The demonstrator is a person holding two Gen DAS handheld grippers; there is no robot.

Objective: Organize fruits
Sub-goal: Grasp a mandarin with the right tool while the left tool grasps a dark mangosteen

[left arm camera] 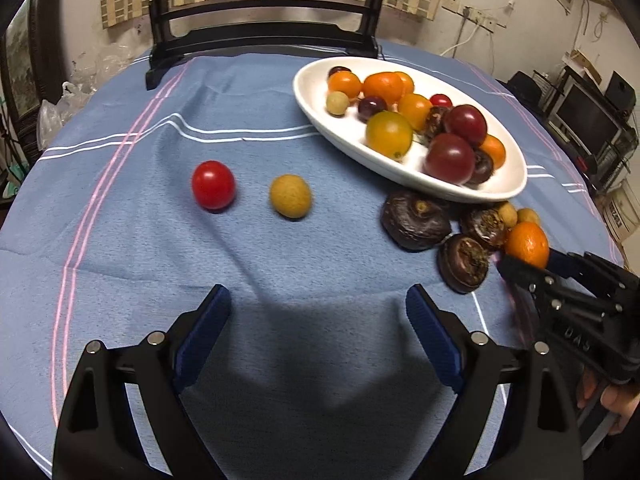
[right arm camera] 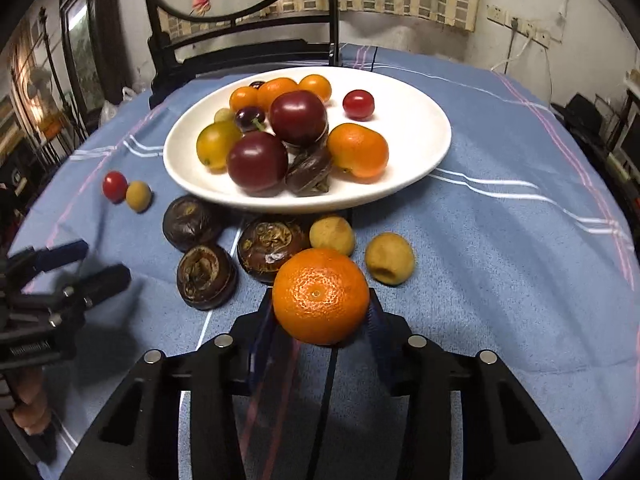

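An orange mandarin [right arm camera: 320, 295] sits between the blue pads of my right gripper [right arm camera: 320, 314], which is shut on it just above the blue cloth. The left wrist view shows that mandarin [left arm camera: 527, 243] and right gripper [left arm camera: 529, 259] at the far right. My left gripper [left arm camera: 318, 308] is open over bare cloth, with a red cherry tomato [left arm camera: 213, 185] and a tan longan [left arm camera: 290, 196] lying ahead of it. A white oval plate [right arm camera: 408, 120] holds several tomatoes, mandarins and dark fruits. Three dark water chestnuts [right arm camera: 192, 222] and two longans [right arm camera: 332, 235] lie in front of the plate.
A blue striped cloth [left arm camera: 160, 260] covers the round table. A dark wooden stand [left arm camera: 264, 40] with a round screen rises at the table's far edge. Plastic bags [left arm camera: 68, 96] lie beyond the left edge, and shelves with electronics [left arm camera: 592, 116] stand to the right.
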